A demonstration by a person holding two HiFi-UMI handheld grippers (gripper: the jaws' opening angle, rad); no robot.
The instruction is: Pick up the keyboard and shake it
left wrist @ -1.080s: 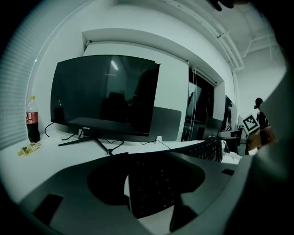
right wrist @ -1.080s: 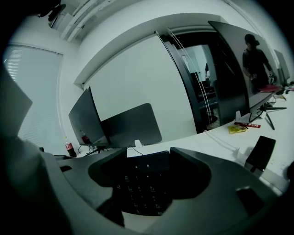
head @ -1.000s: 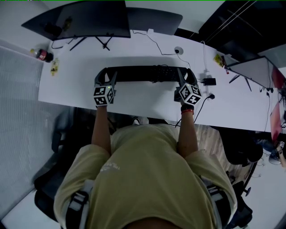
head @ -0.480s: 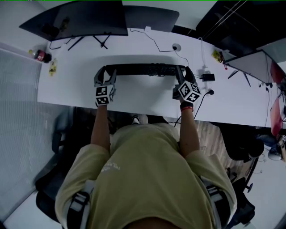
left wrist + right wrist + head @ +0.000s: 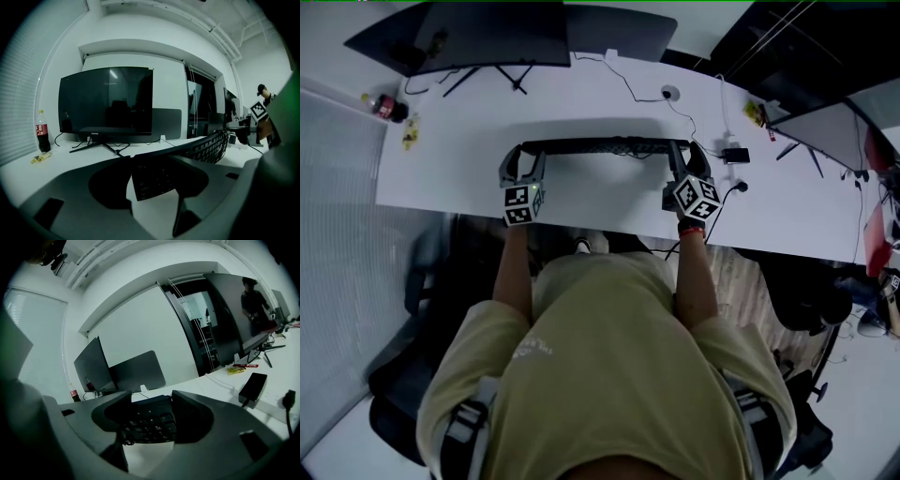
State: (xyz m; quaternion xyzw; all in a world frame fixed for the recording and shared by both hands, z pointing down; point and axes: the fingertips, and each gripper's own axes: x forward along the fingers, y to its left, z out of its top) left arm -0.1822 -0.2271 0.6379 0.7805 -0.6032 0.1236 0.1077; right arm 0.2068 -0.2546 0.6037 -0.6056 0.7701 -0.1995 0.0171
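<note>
The long black keyboard (image 5: 605,148) hangs above the white desk (image 5: 581,202) and throws a shadow on it. My left gripper (image 5: 521,169) is shut on its left end and my right gripper (image 5: 688,165) on its right end. In the left gripper view the keyboard (image 5: 157,177) sits between the jaws of the left gripper (image 5: 157,164) and stretches off to the right, tilted. In the right gripper view the key end of the keyboard (image 5: 147,423) fills the gap of the right gripper (image 5: 150,401), whose jaws have just been closing a little on it.
A dark monitor (image 5: 478,37) on a stand and a second screen (image 5: 619,33) stand at the desk's far edge. A cola bottle (image 5: 384,105) is at the far left. A black power adapter (image 5: 736,155) with cables lies at the right, near another monitor (image 5: 825,131).
The keyboard now looks narrower from above, turned more edge-on. Both grippers, still holding it, have shifted slightly toward the desk's near edge.
</note>
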